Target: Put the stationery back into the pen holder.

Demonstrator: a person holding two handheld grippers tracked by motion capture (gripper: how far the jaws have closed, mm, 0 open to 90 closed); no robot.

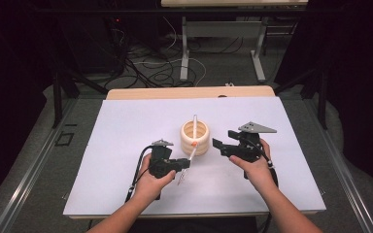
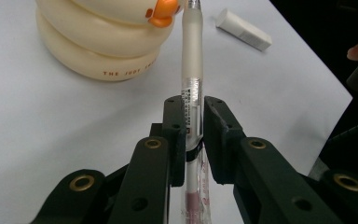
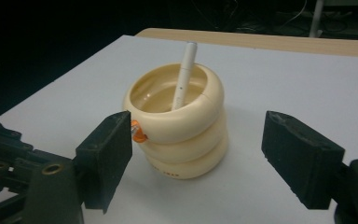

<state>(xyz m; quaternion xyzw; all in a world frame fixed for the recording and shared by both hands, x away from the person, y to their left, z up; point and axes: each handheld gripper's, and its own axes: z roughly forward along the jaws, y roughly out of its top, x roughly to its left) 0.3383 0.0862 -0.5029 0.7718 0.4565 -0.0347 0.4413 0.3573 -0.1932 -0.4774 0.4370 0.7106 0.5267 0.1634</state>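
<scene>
A cream ringed pen holder with an orange duck beak stands mid-table, and a white pen leans upright inside it. My left gripper is just in front of the holder, shut on a second translucent pen. That pen's far end points up toward the beak side of the holder. To the holder's right my right gripper is open. In the right gripper view its jaws stand wide apart on either side of the holder without touching it.
A white mat covers the wooden table. A small white eraser lies on the mat beyond the held pen. Past the table's far edge are table legs and cables on the floor.
</scene>
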